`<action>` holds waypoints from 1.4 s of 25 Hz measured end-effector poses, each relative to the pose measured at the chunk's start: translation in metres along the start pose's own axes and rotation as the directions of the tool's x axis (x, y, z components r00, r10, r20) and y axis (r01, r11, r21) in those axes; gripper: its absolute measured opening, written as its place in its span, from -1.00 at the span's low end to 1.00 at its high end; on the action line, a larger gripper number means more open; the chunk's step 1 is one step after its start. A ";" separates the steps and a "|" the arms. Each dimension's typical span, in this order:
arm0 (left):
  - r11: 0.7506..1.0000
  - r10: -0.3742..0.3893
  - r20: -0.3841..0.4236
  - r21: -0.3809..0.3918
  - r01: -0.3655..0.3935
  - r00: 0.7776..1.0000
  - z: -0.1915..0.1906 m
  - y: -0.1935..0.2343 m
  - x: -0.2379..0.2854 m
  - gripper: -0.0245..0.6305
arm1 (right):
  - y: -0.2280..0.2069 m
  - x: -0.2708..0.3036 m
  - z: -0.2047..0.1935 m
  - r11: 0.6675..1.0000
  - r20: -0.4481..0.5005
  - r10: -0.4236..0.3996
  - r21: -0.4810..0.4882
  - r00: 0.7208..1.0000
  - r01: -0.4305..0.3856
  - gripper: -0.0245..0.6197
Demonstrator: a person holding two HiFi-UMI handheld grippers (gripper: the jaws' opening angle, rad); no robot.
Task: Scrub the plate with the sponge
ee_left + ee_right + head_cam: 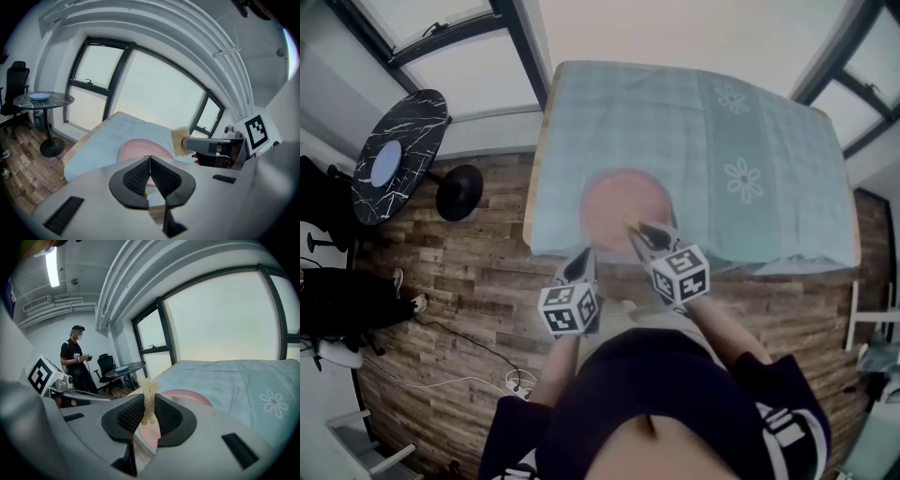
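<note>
The plate (622,201), pink and round, lies flat on the cloth-covered surface (741,122), close to its near edge and toward its left corner. The sponge (149,398) is pinched between the jaws of the right hand-held gripper (649,236). It stands on edge, with its long axis running up out of the jaws and its frayed end sticking out past them.

In the head view that gripper's tips sit over the plate's near-right rim. The plate therefore lies just ahead of the sponge and slightly left, and a round plate has no long axis to line up with. Whether the sponge already touches the plate cannot be told.

The left hand-held gripper (582,263) has its jaws together on nothing. It hovers at the surface's near edge, just off the plate's near-left rim, so the right is the nearer and better placed for scrubbing.

Far and right of the plate the cloth gives open room. The near edge is the tight side, and a hard stroke toward it could push the plate off unless the left gripper steadies it.
</note>
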State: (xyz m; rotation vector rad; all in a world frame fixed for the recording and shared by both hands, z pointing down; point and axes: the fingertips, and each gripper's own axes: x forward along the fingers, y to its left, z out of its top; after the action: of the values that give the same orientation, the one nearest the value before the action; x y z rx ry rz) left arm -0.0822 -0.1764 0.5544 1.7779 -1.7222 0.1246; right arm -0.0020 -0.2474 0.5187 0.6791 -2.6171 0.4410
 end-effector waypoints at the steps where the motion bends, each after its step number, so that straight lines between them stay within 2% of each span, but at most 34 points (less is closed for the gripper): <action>1: 1.000 0.007 -0.002 -0.002 -0.007 1.000 -0.001 0.002 0.000 -0.89 | -0.002 0.003 0.000 1.000 -0.005 0.000 -0.006 1.000 0.000 -0.71; 9: 0.999 0.028 -0.026 -0.019 -0.029 0.999 -0.004 0.013 0.009 -0.89 | -0.026 0.034 -0.006 0.999 -0.057 -0.033 -0.037 0.998 0.031 -0.72; 20: 1.000 -0.002 -0.057 -0.020 0.001 0.998 0.013 0.024 0.046 -0.89 | -0.084 0.089 -0.015 0.987 -0.157 -0.134 -0.109 0.978 0.118 -0.71; 35: 0.999 0.006 -0.091 -0.049 -0.010 0.996 0.019 0.048 0.069 -0.89 | -0.119 0.148 -0.037 0.952 -0.312 -0.219 -0.276 0.924 0.132 -0.71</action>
State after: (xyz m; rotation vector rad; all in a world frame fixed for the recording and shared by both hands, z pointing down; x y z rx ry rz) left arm -0.1243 -0.2411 0.5918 1.7034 -1.6544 0.1622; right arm -0.0487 -0.3898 0.6410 0.6785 -2.2113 0.1497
